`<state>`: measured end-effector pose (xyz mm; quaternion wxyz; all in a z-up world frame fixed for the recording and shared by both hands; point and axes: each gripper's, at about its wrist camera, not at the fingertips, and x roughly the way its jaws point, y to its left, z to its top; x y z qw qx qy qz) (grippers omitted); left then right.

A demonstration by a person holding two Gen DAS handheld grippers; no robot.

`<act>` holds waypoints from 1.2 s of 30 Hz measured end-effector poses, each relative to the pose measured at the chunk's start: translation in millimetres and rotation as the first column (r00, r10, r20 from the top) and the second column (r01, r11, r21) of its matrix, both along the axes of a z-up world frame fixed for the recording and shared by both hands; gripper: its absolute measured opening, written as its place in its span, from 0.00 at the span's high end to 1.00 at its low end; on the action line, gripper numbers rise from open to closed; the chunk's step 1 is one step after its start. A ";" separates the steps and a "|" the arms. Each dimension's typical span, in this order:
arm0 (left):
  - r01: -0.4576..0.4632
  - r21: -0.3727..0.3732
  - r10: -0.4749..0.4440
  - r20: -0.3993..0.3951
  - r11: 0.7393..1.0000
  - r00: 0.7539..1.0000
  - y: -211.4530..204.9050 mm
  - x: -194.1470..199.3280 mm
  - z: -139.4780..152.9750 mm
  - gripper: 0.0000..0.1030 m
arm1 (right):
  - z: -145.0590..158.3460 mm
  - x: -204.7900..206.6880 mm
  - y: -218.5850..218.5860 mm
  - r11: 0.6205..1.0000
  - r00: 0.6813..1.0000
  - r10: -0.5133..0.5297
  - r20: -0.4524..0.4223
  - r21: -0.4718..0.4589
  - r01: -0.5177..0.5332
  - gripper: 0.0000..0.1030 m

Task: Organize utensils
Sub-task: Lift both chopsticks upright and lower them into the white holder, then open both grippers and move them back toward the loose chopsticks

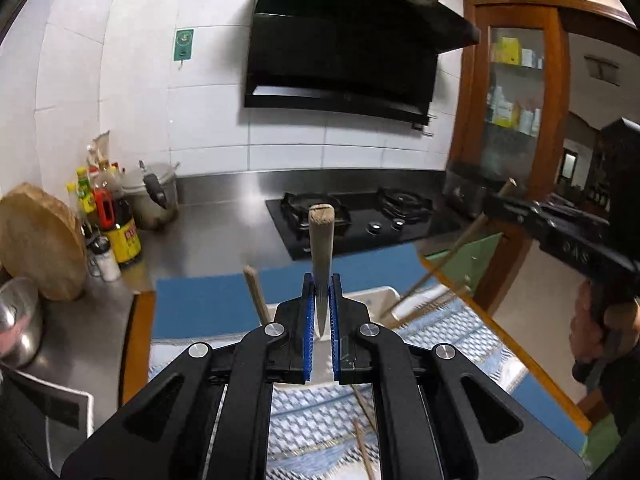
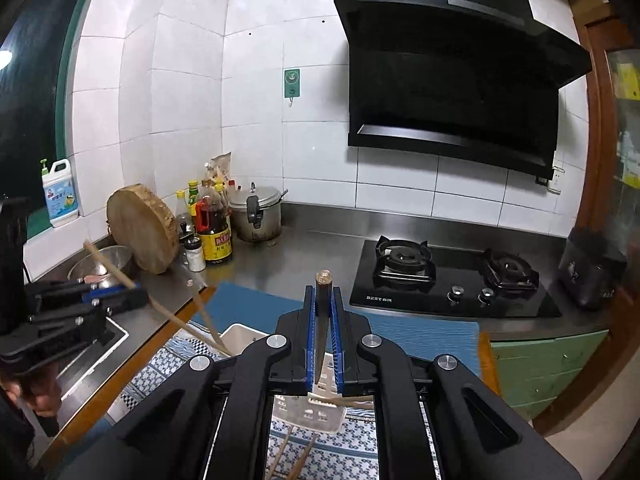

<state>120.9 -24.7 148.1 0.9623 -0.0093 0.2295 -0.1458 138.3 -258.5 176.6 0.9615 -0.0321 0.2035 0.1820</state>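
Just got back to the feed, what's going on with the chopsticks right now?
A person holds a gripper in each hand above the patterned cloth. The left gripper is shut on one wooden chopstick, and the right gripper is shut on another chopstick. Both sticks slant down toward the white utensil holder on the cloth, and another stick already leans in it. A few more chopsticks lie loose on the cloth.

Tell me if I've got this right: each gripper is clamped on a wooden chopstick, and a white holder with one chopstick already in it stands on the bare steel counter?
Not quite. The white holder stands on a patterned cloth, not bare steel; the left wrist view shows it. Left gripper and right gripper each clamp a chopstick.
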 end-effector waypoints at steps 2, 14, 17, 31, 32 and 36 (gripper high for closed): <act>-0.010 0.002 0.010 -0.014 1.000 1.000 -0.1 10.0 -2.3 0.94 | -6.4 8.0 3.8 1.000 1.000 -0.002 -0.013 -0.004 0.002 0.93; -0.043 0.019 0.045 -0.120 0.999 0.992 4.0 55.0 -33.6 0.94 | -47.7 43.5 16.0 1.000 0.993 -0.008 -0.121 -0.011 0.007 0.93; -0.047 0.015 0.049 -0.126 0.999 0.991 3.8 58.7 -39.5 0.92 | -55.3 48.0 16.1 1.000 0.990 -0.014 -0.141 -0.011 0.013 0.93; -0.047 0.025 0.049 -0.123 0.999 0.991 5.4 25.3 -43.5 0.92 | -54.2 -4.9 -0.8 1.000 0.995 -0.015 -0.102 0.002 0.016 0.81; -0.045 0.025 0.048 -0.127 0.999 0.991 5.4 19.8 -46.3 0.92 | -57.6 -12.0 -1.9 1.000 0.994 -0.014 -0.108 0.004 0.014 0.81; -0.044 0.030 0.049 -0.161 0.999 0.986 5.5 2.9 -62.5 0.91 | -75.1 -38.2 -5.3 1.000 0.991 -0.017 -0.129 -0.002 0.017 0.81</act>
